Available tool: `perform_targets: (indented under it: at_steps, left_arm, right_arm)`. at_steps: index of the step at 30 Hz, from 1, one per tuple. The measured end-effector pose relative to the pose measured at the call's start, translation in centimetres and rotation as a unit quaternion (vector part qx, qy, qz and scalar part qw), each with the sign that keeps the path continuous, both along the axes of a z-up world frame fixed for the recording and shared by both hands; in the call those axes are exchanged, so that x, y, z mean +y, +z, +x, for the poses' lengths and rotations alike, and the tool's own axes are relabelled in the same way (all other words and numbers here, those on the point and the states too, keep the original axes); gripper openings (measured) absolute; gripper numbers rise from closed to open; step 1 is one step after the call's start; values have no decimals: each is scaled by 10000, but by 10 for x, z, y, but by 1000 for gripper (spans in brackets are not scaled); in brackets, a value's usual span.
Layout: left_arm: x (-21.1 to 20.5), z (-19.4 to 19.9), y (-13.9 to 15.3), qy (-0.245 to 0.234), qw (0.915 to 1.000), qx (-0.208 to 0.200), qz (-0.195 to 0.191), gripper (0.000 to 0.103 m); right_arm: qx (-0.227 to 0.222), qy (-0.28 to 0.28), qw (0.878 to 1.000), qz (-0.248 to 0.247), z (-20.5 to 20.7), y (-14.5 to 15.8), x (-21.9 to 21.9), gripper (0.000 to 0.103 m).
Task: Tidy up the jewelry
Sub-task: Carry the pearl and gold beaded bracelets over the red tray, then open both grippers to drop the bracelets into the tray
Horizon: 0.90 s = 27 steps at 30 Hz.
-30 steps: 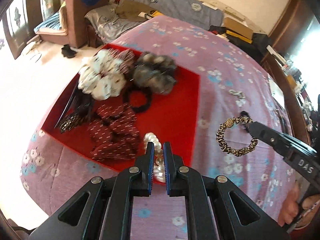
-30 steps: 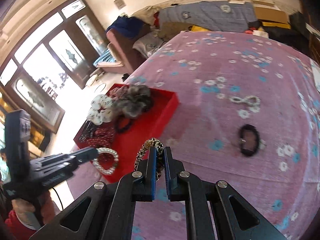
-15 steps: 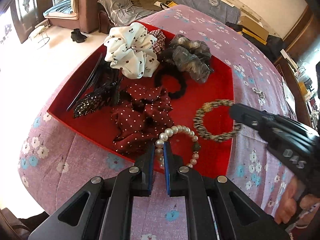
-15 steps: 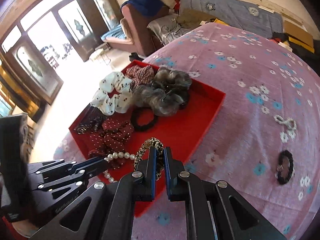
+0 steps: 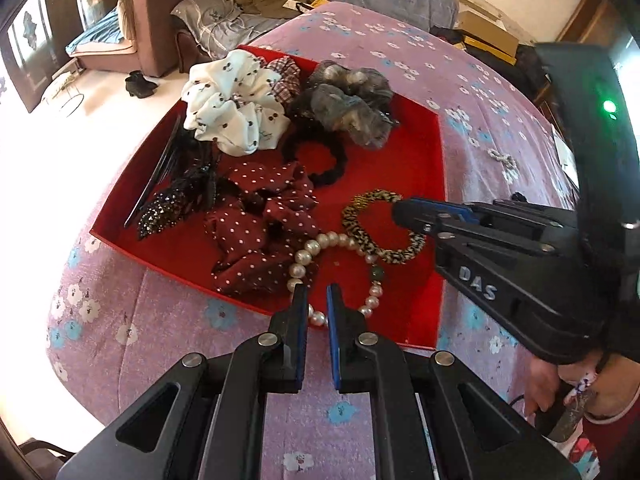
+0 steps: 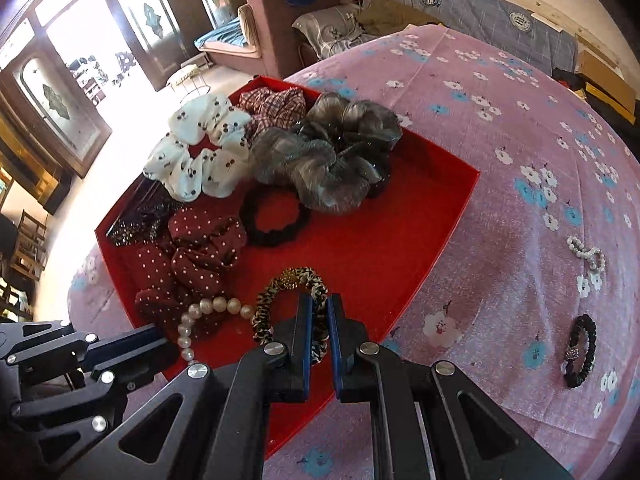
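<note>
**Both bracelets held over the red tray**

Going left to right across my feeds. At the far left of the shallow red tray (image 5: 420,148) I see thin black hair clips (image 5: 168,160) and a dark beaded clip (image 5: 164,208), with a white cherry-print fabric scrunchie (image 5: 236,116) behind them. A maroon polka-dot scrunchie (image 5: 260,224) sits nearer me, a plain black hair tie (image 5: 316,160) beside it, and a grey gauzy scrunchie (image 5: 348,104) at the back next to a checked red one (image 6: 276,108).

My left gripper (image 5: 317,300) has its jaws clamped on the white pearl bead bracelet (image 5: 320,244), which lies on the tray floor at its near edge, touching the maroon scrunchie. Just right of it, my right gripper (image 6: 319,312) has its jaws closed on the leopard-print fabric bracelet with a gold bead (image 6: 292,284), low over the tray's near right part; the two bracelets overlap in the left view.

Further right, on the pink flowered bedspread (image 6: 500,152), a small pearl piece (image 6: 586,252) and a black beaded bracelet (image 6: 580,350) lie outside the tray, well apart from it.
</note>
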<state>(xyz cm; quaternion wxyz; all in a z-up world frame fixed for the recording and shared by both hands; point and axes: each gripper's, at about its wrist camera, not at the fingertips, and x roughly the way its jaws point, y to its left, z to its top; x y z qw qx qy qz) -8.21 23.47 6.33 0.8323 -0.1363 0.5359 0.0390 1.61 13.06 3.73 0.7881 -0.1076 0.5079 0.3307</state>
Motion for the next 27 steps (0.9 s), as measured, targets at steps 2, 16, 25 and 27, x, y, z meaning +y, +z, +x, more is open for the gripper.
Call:
perform_targets:
  at_steps: [2, 16, 25, 27]
  left_arm:
    - [-1, -1, 2, -11, 10000, 6, -15, 9]
    - [-2, -8, 33, 336, 9985, -267, 347, 32]
    - [-30, -11, 47, 237, 9979, -330, 503, 34]
    - [-43, -10, 52, 180, 9976, -374, 563, 34]
  right_arm:
    - [35, 10, 10000, 25, -1, 0, 0, 10]
    - [-13, -567, 9956, 744, -16, 29, -44, 36]
    - [37, -1147, 9875, 1077, -35, 36, -94, 36]
    - [36, -1252, 9860, 1101, -42, 37, -106, 37]
